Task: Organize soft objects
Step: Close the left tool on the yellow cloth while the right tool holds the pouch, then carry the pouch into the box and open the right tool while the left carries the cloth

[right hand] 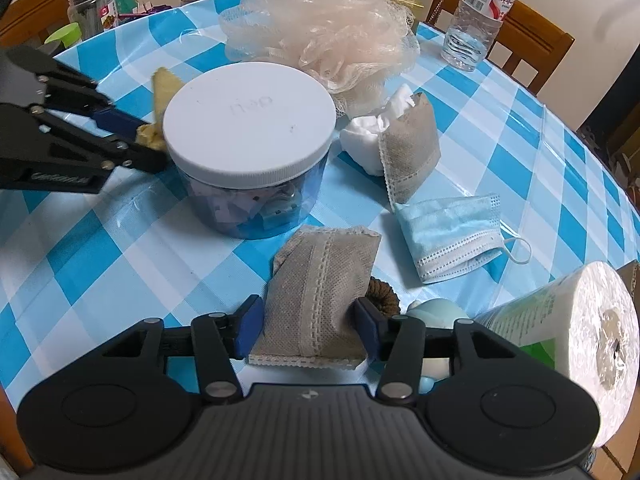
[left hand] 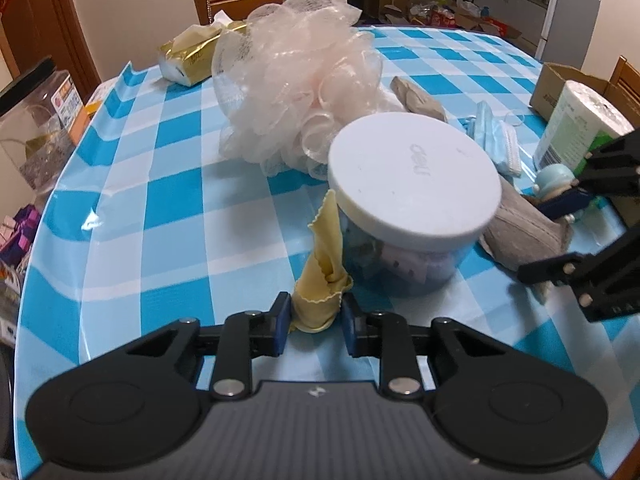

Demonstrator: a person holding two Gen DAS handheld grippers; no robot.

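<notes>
On the near side of the checked worktop we have both tongs down among the soft things, and we judge the step in hand to be the pick-up, before anything has been sorted away. Our left tongs are drawn narrow and pinch the yellow cloth, which stands crumpled against the left side of the jar with the white lid. Our right tongs straddle the near end of the grey pouch, which lies flat on the worktop just near of the jar; the right pad presses into the fabric, but whether the left pad bites or merely sits beside it we cannot tell, so we would not call this grip sure.

Other soft things wait beyond: the pink bath puff far behind the jar, a second pouch and a wad of tissue to its right, and the blue face mask right of the grey pouch. A paper roll lies at the near right.

Next, we think, the cloth should be lifted clear of the jar without tipping it. The right tongs must either settle firmly on the pouch or let it go before rising, or it may slip out and drop.
</notes>
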